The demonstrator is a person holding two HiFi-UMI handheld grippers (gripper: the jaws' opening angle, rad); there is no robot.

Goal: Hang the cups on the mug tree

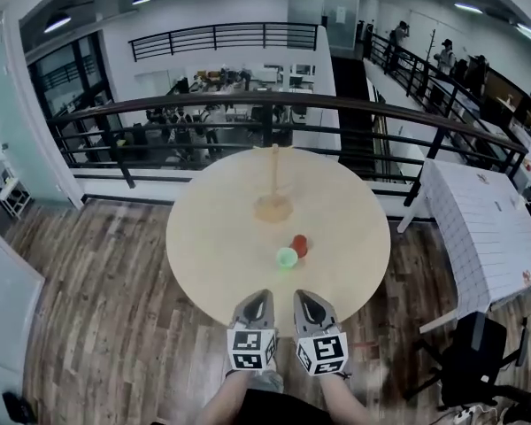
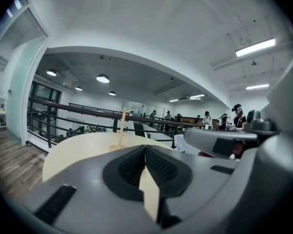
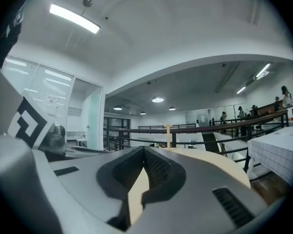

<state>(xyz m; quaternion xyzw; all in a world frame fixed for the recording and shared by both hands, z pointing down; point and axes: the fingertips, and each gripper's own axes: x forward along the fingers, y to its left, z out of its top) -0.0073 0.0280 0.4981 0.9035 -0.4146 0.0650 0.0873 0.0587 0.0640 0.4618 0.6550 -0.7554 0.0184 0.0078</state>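
Left claw (image 1: 257, 297) sat over the near edge of the round counter (image 1: 203, 237), jaws pressed together with nothing between them. Mug tree (image 1: 273, 184) stood upright at the far middle of the counter, no cup on its pegs. Green cup (image 1: 287, 257) was at mid-counter, with the red cup (image 1: 299, 244) just beside it on the far right, touching or nearly so; the handles were too small to make out. Right claw (image 1: 304, 299) sat beside the left one, also fully closed and empty. The step looked like the first reach. To do it well, the jaws should open before arriving, and the nearer green cup should be taken by its rim or wall without knocking the red one. The handle should be kept free and turned toward a peg.
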